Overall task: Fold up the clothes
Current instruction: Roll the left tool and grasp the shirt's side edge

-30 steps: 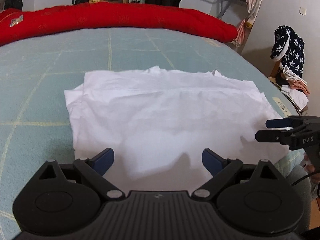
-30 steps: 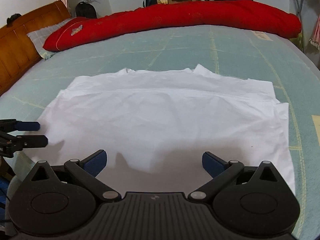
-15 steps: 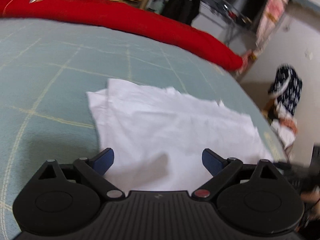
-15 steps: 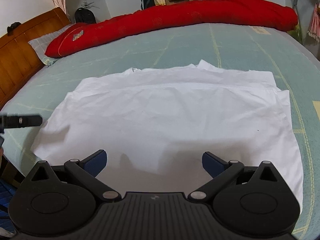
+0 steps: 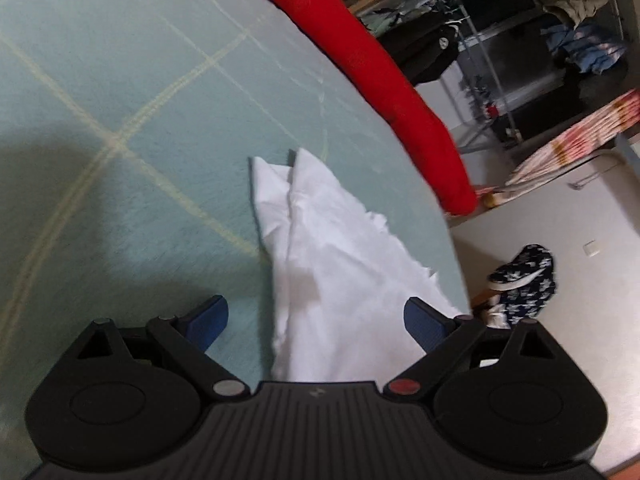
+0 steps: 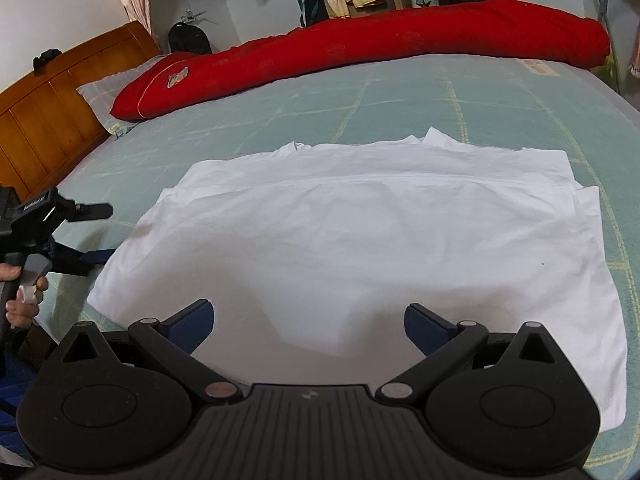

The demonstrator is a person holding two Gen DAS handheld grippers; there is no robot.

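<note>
1. Bedding fills both of my views: a pale green bedspread (image 6: pixel 280 128) crossed by faint yellow grid lines, with the white garment (image 6: pixel 380 232) spread flat on it.
2. My right gripper (image 6: pixel 308 322) hovers over the near edge of the garment, its blue-padded fingers (image 6: pixel 192 320) spread wide apart with nothing between them, only white cloth below.
3. My left gripper (image 5: pixel 316 322) is likewise spread wide and holds nothing. Its view is tilted and a little blurred; one blue finger (image 5: pixel 208 320) sits above bare bedspread (image 5: pixel 120 80) and the other above the garment (image 5: pixel 332 264), so the garment's side edge runs up between them.
4. From the right wrist view I see the left gripper (image 6: pixel 86 234) at the left side of the frame, just beside the garment's left edge, with my left hand (image 6: pixel 20 292) on its grip.
5. Several layers of the garment show as stepped edges along its far and right sides.
6. Beyond it a long red quilt (image 6: pixel 360 48) lies rolled along the far side of the bed, reaching a wooden headboard (image 6: pixel 52 120) on the left.
7. Past the bed's end, in the left wrist view, a dark blue patterned cloth (image 5: pixel 524 280) is draped off the bed near the wall, and metal racks (image 5: pixel 500 72) with clothes stand behind.
</note>
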